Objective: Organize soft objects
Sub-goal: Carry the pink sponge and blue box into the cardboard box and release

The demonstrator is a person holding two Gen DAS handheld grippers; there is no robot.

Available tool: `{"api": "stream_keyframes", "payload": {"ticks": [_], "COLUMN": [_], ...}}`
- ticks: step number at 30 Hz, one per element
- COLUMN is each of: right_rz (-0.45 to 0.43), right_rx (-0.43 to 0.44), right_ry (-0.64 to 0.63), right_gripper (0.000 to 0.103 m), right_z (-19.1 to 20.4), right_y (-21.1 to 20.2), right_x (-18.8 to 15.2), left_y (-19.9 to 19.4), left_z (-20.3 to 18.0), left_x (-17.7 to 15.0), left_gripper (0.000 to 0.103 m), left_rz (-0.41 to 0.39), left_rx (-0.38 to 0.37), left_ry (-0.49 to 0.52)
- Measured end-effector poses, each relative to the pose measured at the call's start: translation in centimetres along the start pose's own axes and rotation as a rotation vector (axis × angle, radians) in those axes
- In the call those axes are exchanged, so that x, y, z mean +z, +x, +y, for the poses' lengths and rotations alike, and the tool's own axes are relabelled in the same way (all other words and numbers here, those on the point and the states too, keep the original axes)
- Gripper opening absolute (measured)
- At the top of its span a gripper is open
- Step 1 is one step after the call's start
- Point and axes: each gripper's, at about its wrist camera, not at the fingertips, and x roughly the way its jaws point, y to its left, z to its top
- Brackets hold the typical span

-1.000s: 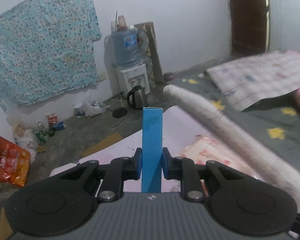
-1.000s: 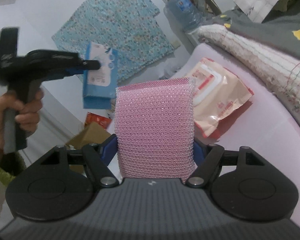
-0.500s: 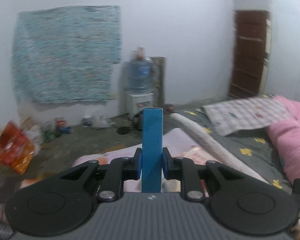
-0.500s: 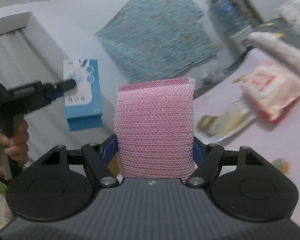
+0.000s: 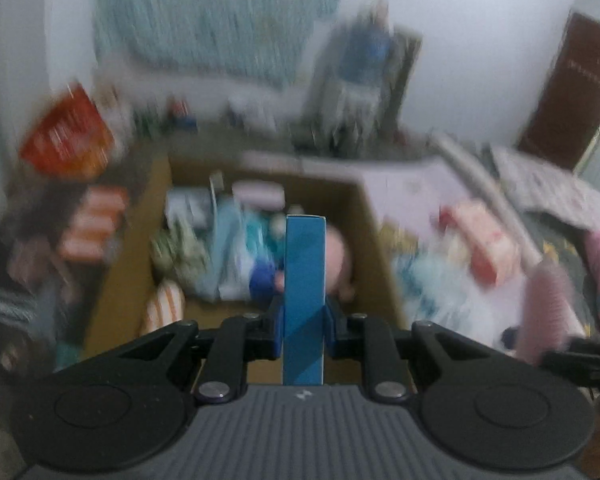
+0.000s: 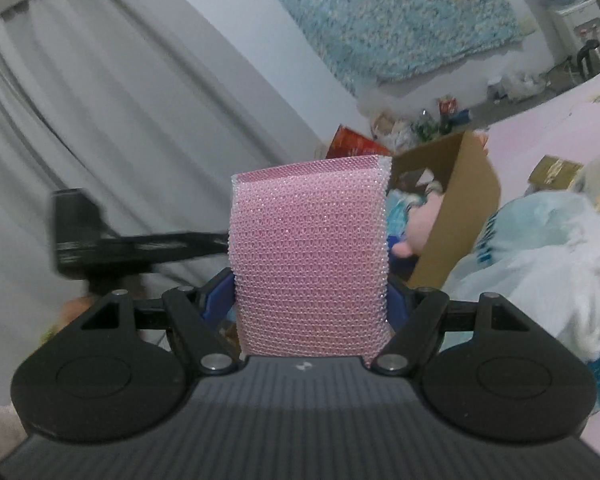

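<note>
Cluttered cardboard box (image 5: 374, 216) below; left gripper (image 5: 303, 322) pinches blue packet (image 5: 304, 280), right gripper (image 6: 312, 304) pink sponge (image 6: 310, 256).

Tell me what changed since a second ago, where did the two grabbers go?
Both swung away from the pink table toward the cardboard box. The left gripper now looks down into it, over the soft things inside; before, it faced the wall. The right gripper has the box just ahead on its right. Nothing was grabbed or dropped: the left stays shut on the blue packet, the right on the pink sponge.
</note>
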Motion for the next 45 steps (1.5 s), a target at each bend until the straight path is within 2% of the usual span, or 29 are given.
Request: {"api": "stream_keyframes", "payload": {"ticks": [4,7,11,13,14,16,18,21,25,29,31,34,37,41,45], "right_rz": [0.030,0.041,0.052,0.061,0.065,0.069,0.075,0.087,0.111,0.172,0.228,0.321,0.394,0.450,0.485], "right_rx": [-0.017,-0.031,-0.055,-0.068,-0.071,-0.078,-0.078,-0.078,-0.071,-0.090,-0.130,-0.193,-0.290,-0.393,-0.424], "right_ry": [0.009,0.016,0.020,0.016,0.013,0.010,0.013,0.014,0.015,-0.020,-0.045,-0.074,-0.107,-0.141,-0.159], "right_gripper": [0.074,0.074,0.074,0.075,0.075,0.075,0.075,0.075,0.075,0.075,0.075,0.075,0.077,0.080,0.082], "right_z": [1.4,2.0,2.1,1.8,1.0,0.9,0.6,0.1,0.0,0.7,1.0,1.2,1.1,0.5,-0.2], "right_y": [1.1,1.9,1.9,2.5,2.4,2.7,2.9,3.7,5.1,8.2,10.9,15.3,19.8,24.2,25.5], "right_x": [-0.8,-1.0,-1.3,-0.8,-0.5,-0.4,-0.2,-0.1,0.5,2.2,3.2,4.2,4.7,4.3,3.2], "left_y": [5.9,9.2,10.9,10.9,10.8,10.2,9.5,8.3,6.5,4.7,4.0,3.0,2.3,1.9,1.7], "left_z": [3.6,5.0,6.1,7.0,7.4,7.9,8.1,8.2,7.9,7.4,7.1,6.9,7.1,7.5,7.9], "left_x": [-0.7,-1.1,-0.7,-0.6,-0.7,-0.6,-0.5,-0.3,0.2,0.7,1.1,1.3,1.4,1.3,1.1], "left_gripper": [0.020,0.021,0.023,0.037,0.040,0.050,0.055,0.056,0.056,0.058,0.066,0.072,0.073,0.073,0.073], "left_rz": [0.171,0.243,0.248,0.258,0.255,0.250,0.229,0.190,0.136,0.066,0.033,-0.016,-0.039,-0.040,-0.033], "left_rx": [-0.054,-0.082,0.027,0.060,0.062,0.088,0.125,0.164,0.176,0.188,0.188,0.190,0.198,0.210,0.204], "left_ry": [-0.068,-0.091,-0.067,-0.069,-0.076,-0.083,-0.077,-0.062,-0.059,-0.055,-0.062,-0.068,-0.078,-0.085,-0.089]}}
